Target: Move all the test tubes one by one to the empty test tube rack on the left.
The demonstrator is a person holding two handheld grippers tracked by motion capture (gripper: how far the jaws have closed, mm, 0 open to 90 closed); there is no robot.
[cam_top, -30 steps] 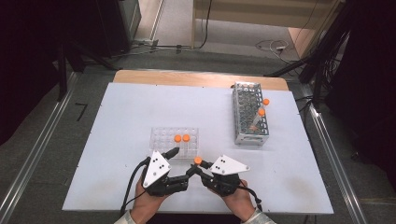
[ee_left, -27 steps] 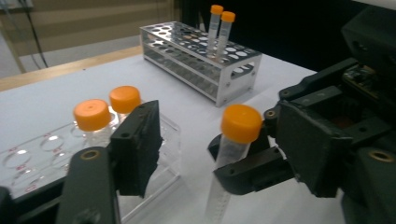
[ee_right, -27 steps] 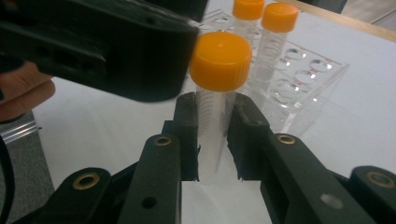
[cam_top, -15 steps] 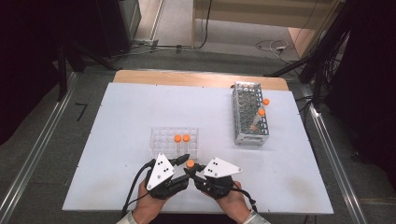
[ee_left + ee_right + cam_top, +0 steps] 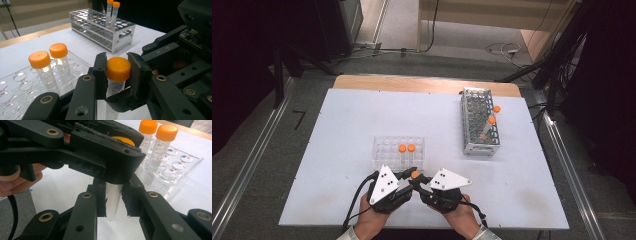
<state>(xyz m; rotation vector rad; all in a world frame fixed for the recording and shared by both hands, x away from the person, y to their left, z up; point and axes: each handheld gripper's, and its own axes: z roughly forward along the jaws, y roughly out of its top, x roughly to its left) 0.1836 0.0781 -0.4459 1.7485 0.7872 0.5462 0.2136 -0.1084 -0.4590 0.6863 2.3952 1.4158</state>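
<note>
A clear tube with an orange cap [image 5: 118, 68] stands upright between both grippers, just in front of the clear rack [image 5: 382, 145]. My left gripper [image 5: 117, 75] has just been closing and is now shut on the tube's orange cap [image 5: 415, 174]. My right gripper [image 5: 113, 201] is shut on the tube's clear body [image 5: 113, 195], lower down. In the right gripper view the left gripper's jaw [image 5: 107, 157] crosses above and hides most of the cap. Both hands sit close together at the near table edge.
The clear rack [image 5: 15, 87] holds two orange-capped tubes [image 5: 39, 60], [image 5: 58, 50]. A metal rack [image 5: 479, 125] at the right back holds two more capped tubes [image 5: 112, 5]. The white table [image 5: 337, 130] ends close behind the hands.
The left gripper's jaws stood open beside the tube a second ago; they have closed onto its cap. The right gripper keeps its hold on the tube and has shifted slightly left.
</note>
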